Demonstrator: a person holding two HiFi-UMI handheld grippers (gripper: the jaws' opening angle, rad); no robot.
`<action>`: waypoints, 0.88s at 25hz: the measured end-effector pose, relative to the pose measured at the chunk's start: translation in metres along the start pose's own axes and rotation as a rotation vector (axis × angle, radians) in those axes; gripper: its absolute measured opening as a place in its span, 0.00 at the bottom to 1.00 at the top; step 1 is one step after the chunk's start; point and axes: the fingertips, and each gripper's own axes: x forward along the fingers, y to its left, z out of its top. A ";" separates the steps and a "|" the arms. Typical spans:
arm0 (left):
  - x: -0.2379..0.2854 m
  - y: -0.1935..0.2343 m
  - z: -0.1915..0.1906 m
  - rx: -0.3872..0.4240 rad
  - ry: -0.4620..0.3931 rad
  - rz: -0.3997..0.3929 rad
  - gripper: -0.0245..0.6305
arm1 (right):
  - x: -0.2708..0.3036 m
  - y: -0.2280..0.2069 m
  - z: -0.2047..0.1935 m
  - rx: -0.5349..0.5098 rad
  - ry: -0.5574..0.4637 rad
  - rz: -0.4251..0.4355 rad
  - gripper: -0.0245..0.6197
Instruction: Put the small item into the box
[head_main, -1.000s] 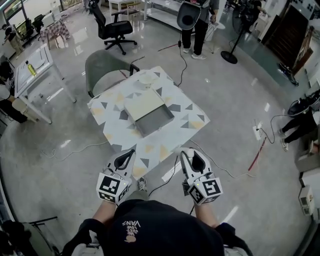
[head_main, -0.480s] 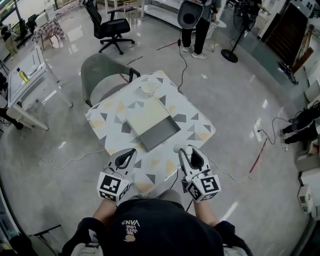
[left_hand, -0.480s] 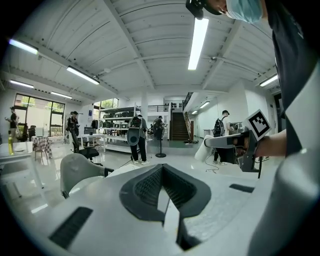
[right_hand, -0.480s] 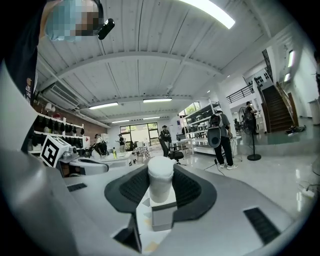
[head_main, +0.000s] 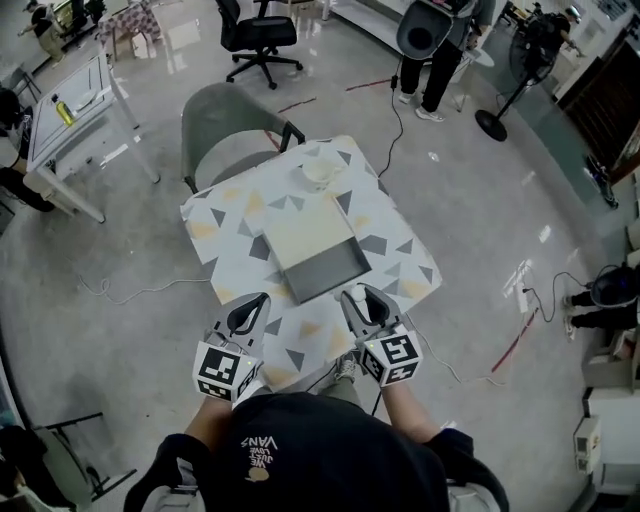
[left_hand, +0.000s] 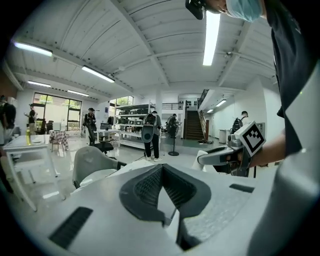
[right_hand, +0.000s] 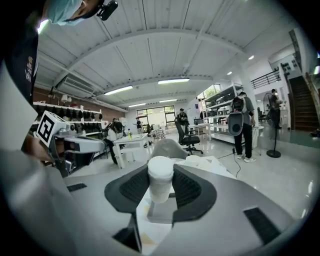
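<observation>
A small white cylinder (right_hand: 160, 178) stands upright between the black pads of my right gripper (right_hand: 161, 186), which is shut on it. In the head view my right gripper (head_main: 357, 299) hangs over the near edge of the patterned table (head_main: 236, 268), just right of the grey open box (head_main: 326, 273). The box's cream lid (head_main: 304, 229) lies flat behind it. The box (right_hand: 161, 212) also shows below the cylinder in the right gripper view. My left gripper (head_main: 249, 312) hovers at the table's near left edge. Its pads meet at the tips with nothing between them (left_hand: 161, 170).
A white bowl (head_main: 318, 173) sits on the table beyond the box. A grey chair (head_main: 222, 122) stands behind the table. Cables (head_main: 131, 291) trail on the floor to the left and right. A person (head_main: 440, 45) stands at the back, near a black office chair (head_main: 262, 35).
The person has stepped up to the table, so both grippers now reach over its near edge. The right gripper has shifted left toward the box with the white cylinder.
</observation>
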 end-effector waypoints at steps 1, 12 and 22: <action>0.000 0.002 0.001 -0.011 -0.003 0.029 0.05 | 0.008 -0.002 -0.004 -0.013 0.021 0.028 0.25; -0.014 -0.007 -0.014 -0.116 0.005 0.259 0.05 | 0.086 -0.018 -0.061 -0.220 0.269 0.263 0.25; -0.050 0.000 -0.034 -0.180 0.011 0.428 0.05 | 0.133 -0.013 -0.121 -0.405 0.494 0.335 0.25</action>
